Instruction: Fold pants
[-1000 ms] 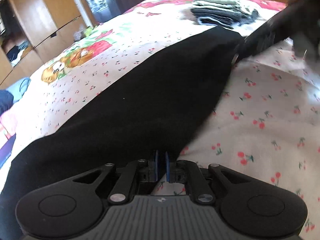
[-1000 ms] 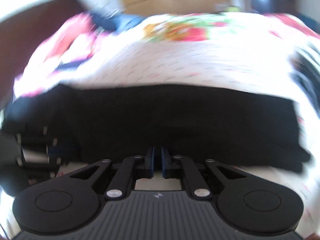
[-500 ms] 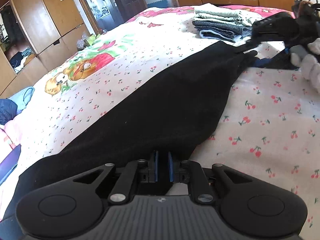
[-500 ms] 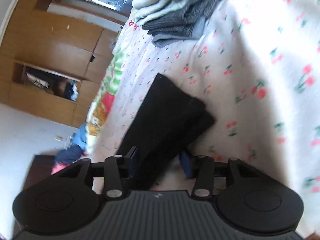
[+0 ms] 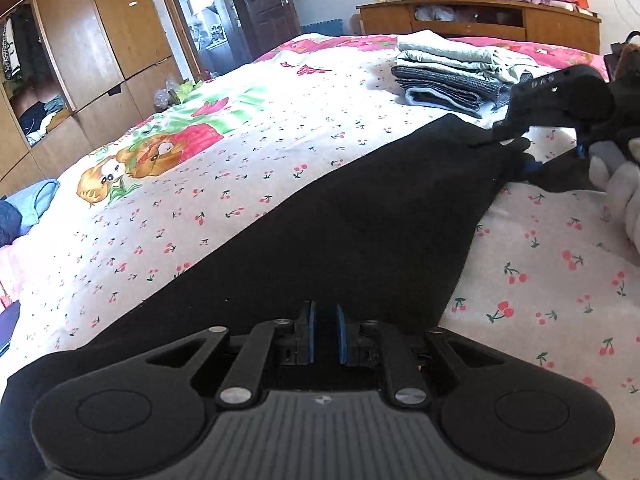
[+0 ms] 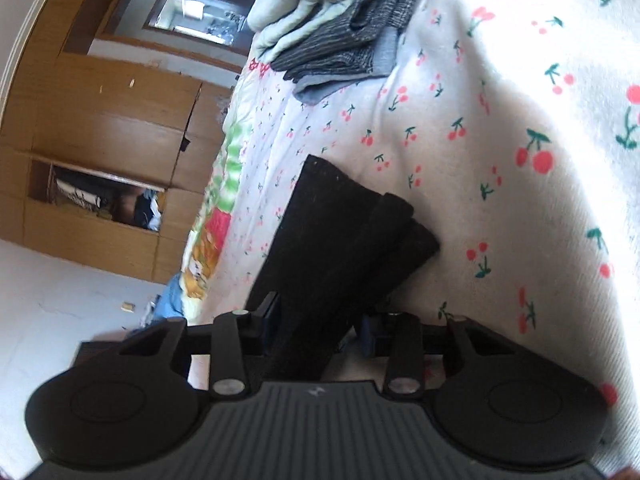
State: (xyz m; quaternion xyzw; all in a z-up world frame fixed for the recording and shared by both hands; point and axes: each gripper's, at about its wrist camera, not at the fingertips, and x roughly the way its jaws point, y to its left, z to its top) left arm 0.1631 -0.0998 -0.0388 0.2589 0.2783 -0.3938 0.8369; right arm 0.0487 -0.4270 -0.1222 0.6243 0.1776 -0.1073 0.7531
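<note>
- Pants: black, laid as one long band across the cherry-print bedspread; in the left wrist view the band runs from 7 o'clock up to 2 o'clock; legs appear already stacked one on the other.
- Left gripper: blue pads nearly together with a narrow gap between them; black cloth lies directly beneath and ahead; whether cloth is pinched between the pads cannot be told.
- Right gripper: jaws spread wide and released; the layered hem end of the pants passes between them; no clamping contact is visible; in the left wrist view this gripper sits at the far end of the band, at 2 o'clock.
- Step in hand, as judged: positioning both grippers at opposite ends of the band ahead of a lengthwise fold.
- Next move calls for: closing the right jaws on all hem layers together; lifting evenly; carrying one end over the other with edges aligned.
- Risk, as judged: a lower layer slipping out of the bite.
- Containers: none on the bed; the wardrobe at 10 o'clock has an open compartment holding loose clothes.
- Stack of folded clothes: at 1 o'clock; near the hem end but apart from it.
</note>
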